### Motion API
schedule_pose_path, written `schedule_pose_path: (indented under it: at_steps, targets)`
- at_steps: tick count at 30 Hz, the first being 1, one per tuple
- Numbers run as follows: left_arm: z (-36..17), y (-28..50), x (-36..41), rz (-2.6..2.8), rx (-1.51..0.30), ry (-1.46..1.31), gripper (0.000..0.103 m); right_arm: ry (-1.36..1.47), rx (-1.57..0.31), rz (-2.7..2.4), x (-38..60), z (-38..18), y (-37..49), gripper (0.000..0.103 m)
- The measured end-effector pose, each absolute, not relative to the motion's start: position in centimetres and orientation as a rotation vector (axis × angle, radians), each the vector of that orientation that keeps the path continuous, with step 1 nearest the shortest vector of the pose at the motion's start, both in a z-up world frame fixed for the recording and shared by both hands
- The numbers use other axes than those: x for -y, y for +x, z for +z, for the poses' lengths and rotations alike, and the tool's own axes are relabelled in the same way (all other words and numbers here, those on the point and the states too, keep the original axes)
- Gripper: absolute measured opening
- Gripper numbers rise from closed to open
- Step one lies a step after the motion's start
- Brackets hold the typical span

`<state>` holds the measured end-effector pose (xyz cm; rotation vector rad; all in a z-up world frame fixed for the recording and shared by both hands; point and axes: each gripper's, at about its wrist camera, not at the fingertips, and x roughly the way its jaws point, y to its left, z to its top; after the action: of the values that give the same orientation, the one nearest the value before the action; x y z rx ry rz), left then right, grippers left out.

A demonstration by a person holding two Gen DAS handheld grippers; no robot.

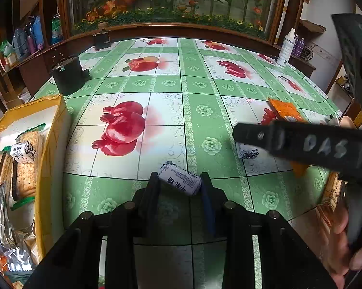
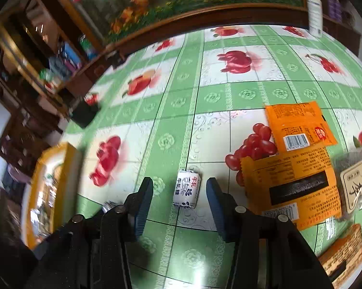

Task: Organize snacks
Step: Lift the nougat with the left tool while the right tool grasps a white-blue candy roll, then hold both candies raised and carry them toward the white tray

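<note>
My left gripper [image 1: 180, 182] is shut on a small white milk candy [image 1: 181, 180] just above the green fruit-print tablecloth [image 1: 181, 96]. To its left stands a yellow box [image 1: 49, 130] that holds cracker packs [image 1: 28, 178], another milk candy [image 1: 24, 153] and silver bags. In the right wrist view my right gripper [image 2: 179, 184] is open around a second milk candy [image 2: 187, 189] that lies on the cloth, with a gap on each side. A black finger [image 1: 299, 142] of that gripper crosses the left wrist view above this candy [image 1: 247, 153].
Two orange packets [image 2: 299, 125] [image 2: 291, 183], a beige packet [image 2: 359, 183] and a cracker pack [image 2: 342, 260] lie right of the right gripper. A black canister [image 1: 67, 74] and a white bottle [image 1: 285, 48] stand near the far edge. A person's hand [image 1: 337, 240] holds the right gripper.
</note>
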<state>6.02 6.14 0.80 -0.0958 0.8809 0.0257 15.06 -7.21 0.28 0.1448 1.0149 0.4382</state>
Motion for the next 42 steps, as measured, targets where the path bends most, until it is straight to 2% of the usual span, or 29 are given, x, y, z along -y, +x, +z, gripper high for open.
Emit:
schedule_pose_path:
  at_steps: [2, 4, 17, 28, 42]
  targets:
    - [0.8, 6.0, -5.8, 0.028, -0.880, -0.078, 0.032, 0.102, -1.023, 0.446, 6.9, -0.3, 15.0, 0.028]
    - [0.7, 6.1, -5.6, 0.027, -0.879, -0.067, 0.032, 0.055, -0.994, 0.431, 6.9, -0.2, 14.6, 0.024]
    - [1.4, 5.8, -5.0, 0.013, -0.842, -0.045, 0.032, 0.128, -0.897, 0.462, 8.7, 2.1, 12.6, 0.023]
    - [2.9, 4.9, -4.3, 0.066, -0.730, 0.039, 0.032, 0.136, -0.888, 0.469, 8.7, 2.2, 12.5, 0.024]
    - [3.6, 4.6, -3.7, 0.062, -0.689, 0.064, 0.032, 0.134, -0.891, 0.456, 8.6, 2.0, 12.6, 0.023]
